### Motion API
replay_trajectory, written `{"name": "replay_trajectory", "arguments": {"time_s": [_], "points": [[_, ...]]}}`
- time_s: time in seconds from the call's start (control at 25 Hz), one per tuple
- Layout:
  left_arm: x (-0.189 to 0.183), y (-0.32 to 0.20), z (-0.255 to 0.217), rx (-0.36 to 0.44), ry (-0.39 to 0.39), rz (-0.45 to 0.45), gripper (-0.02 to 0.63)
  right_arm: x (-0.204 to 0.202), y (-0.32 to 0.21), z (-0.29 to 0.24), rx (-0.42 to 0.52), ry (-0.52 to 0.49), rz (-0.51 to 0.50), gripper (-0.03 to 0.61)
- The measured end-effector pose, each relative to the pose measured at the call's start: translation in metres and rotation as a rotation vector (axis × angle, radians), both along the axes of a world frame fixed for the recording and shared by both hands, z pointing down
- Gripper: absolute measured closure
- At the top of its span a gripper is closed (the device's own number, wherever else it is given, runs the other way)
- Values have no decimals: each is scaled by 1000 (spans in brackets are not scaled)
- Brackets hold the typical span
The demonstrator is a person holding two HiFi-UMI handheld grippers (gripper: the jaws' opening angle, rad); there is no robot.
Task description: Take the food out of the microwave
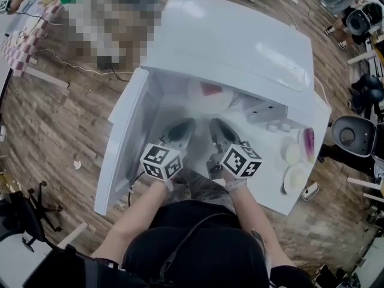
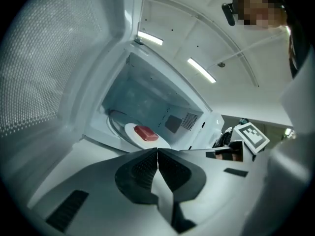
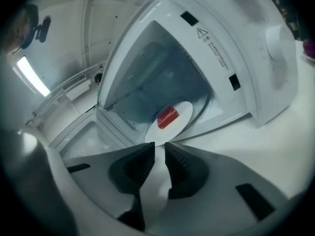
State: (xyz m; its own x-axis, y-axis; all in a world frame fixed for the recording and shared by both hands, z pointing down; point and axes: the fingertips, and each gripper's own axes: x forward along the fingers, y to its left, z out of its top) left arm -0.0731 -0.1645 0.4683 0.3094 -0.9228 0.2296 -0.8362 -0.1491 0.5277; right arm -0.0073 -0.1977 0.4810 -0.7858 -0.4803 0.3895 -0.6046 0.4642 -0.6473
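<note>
Head view: white table (image 1: 271, 183) on wood-plank floor (image 1: 54, 131); left gripper (image 2: 157, 154) fingers clenched empty, right gripper (image 3: 158, 149) fingers slightly parted.

The boxy white microwave (image 1: 228, 41) stands on a white worktop (image 1: 273, 182). Its open white door (image 2: 44, 63), at the left, has a fine dotted mesh. Inside, a round white plate (image 2: 133, 132) carries red block-shaped food (image 2: 145, 132). Black-and-white square markers cover the cubes on the left gripper (image 1: 183, 126) and right gripper (image 1: 217, 128). The plank floor (image 1: 54, 131) is brown.

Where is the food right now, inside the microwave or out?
Inside: the red food lies on its white plate within the microwave cavity, door open.
</note>
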Motion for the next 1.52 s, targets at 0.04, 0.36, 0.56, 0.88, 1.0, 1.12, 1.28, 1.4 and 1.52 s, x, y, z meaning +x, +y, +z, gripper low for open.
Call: {"name": "replay_trajectory", "arguments": {"time_s": [0.04,0.36,0.56,0.88,1.0,1.12,1.28,1.4,1.52], "points": [[-1,-1,2,-7,26,-7,602,0,-2,2,-37,-28,14,504],[1,-12,12,-33,71,-21,601,-4,-21,11,-253,-227,121,469],[-1,-15,16,-42,16,-27,601,-9,-30,16,-333,-323,173,460],[-4,-9,23,-65,13,-51,601,-10,-37,21,-390,-377,239,462],[-6,-8,26,-75,12,-55,601,-10,-38,23,-406,-393,246,484],[-8,-8,26,-82,18,-64,601,-9,-38,24,-439,-430,258,492],[-10,-10,26,-96,69,-75,601,-8,-38,24,-452,-449,263,497],[-12,-13,24,-95,143,-90,601,-8,-37,24,-459,-450,269,499],[-11,-16,23,-94,190,-89,601,-6,-38,24,-459,-452,278,499]]}}
